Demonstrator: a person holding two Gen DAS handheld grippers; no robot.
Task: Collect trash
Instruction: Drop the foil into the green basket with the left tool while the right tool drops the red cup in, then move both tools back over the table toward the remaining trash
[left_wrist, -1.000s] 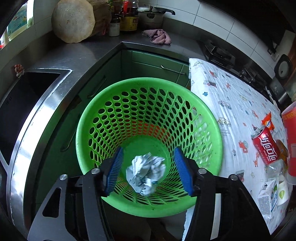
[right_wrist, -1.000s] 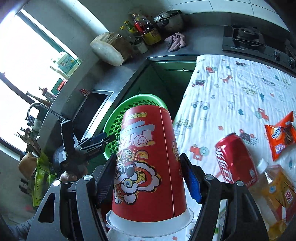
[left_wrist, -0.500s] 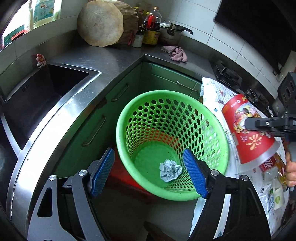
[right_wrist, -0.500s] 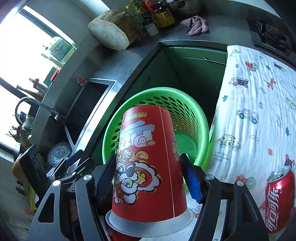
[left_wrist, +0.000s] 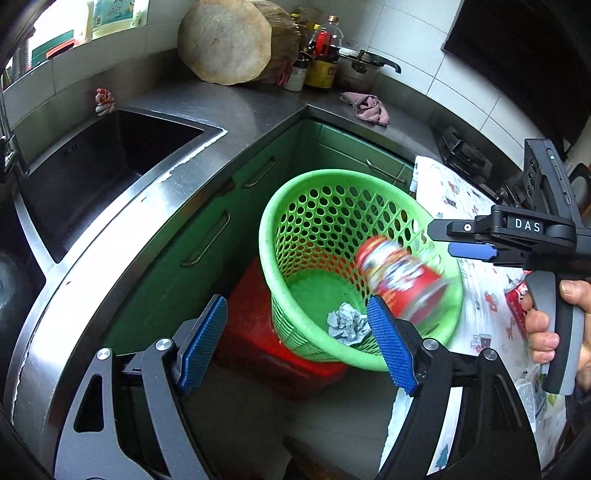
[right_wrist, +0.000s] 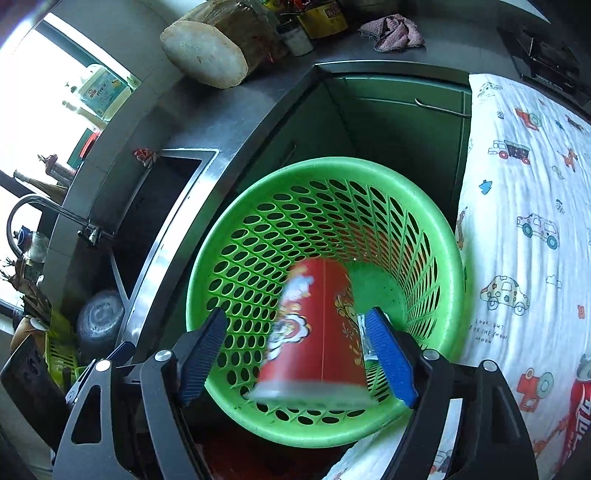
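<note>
A green perforated basket (left_wrist: 266, 236) (right_wrist: 207, 266) stands on the floor by the counter corner. A crumpled paper ball (left_wrist: 345, 325) lies on its bottom. A red printed paper cup (left_wrist: 402, 280) (right_wrist: 317, 332), blurred and upside down, is falling free inside the basket's mouth. Directly above the basket, my right gripper (right_wrist: 297, 314) (left_wrist: 458, 240) has its jaws opening, and the cup has dropped below its pads. My left gripper (left_wrist: 295, 306) hangs open and empty, near the basket's left side. A red cola can (right_wrist: 581, 402) (left_wrist: 515, 299) lies on the cloth-covered table.
A red stool (left_wrist: 258, 332) sits under the basket. The steel counter with a sink (left_wrist: 92, 177) curves along the left. The table with a patterned cloth (right_wrist: 524, 221) stands right of the basket. A chopping block (left_wrist: 225, 40), bottles and a pink rag (left_wrist: 365, 107) sit at the back.
My right gripper came over the basket and let go of the red cup, which now drops in. My left gripper pulled back and to the left after the paper ball fell in.
</note>
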